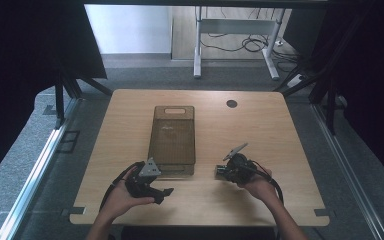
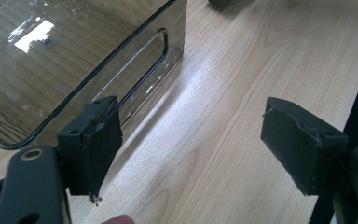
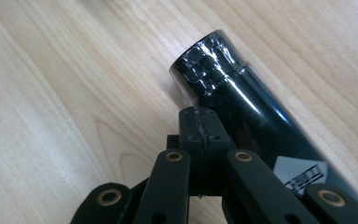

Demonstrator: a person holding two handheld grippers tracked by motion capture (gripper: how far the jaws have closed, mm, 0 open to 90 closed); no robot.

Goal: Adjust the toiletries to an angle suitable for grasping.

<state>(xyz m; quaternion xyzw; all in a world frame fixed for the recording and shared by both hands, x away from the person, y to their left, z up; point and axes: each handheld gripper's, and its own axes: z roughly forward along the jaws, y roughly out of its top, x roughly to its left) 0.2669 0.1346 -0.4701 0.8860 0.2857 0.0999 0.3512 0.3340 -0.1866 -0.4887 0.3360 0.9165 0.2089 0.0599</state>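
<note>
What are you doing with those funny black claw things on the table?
A person sits at a wooden table with a gripper in each hand. The left gripper has its jaws wide open, right beside the near end of a see-through plastic tray, gripping nothing. The right gripper has its jaws pressed together, with a shiny black tube lying on the table just behind them. Whether they pinch its edge is hard to tell.

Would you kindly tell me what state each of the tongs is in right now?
Left tongs: open, holding nothing, beside the clear tray.
Right tongs: shut, empty, against a black cylinder.
</note>
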